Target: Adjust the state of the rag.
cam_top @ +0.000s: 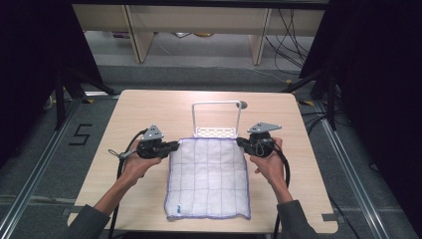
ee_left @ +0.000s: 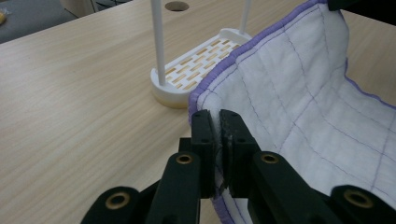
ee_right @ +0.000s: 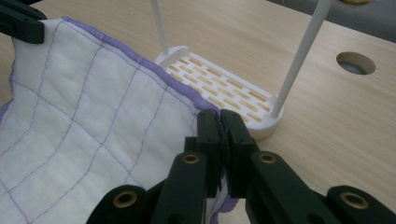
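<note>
A white quilted cloth (cam_top: 209, 177) with a purple hem lies on the wooden table, its far edge lifted. My left gripper (cam_top: 174, 146) is shut on the cloth's far left corner; in the left gripper view the gripper (ee_left: 216, 122) pinches the cloth (ee_left: 299, 102). My right gripper (cam_top: 241, 142) is shut on the far right corner, and in the right gripper view the gripper (ee_right: 218, 122) clamps the cloth (ee_right: 93, 121) at its hem. A white rack (cam_top: 217, 119) with a slotted base and a tall hoop stands just beyond the cloth's far edge; its base (ee_left: 196, 65) (ee_right: 219, 88) sits close to both corners.
The table (cam_top: 149, 109) has a round hole (cam_top: 243, 104) behind the rack, also seen as a hole (ee_right: 356, 63) at the right. Shelving and cables stand on the floor beyond the table. Bare tabletop lies left and right of the cloth.
</note>
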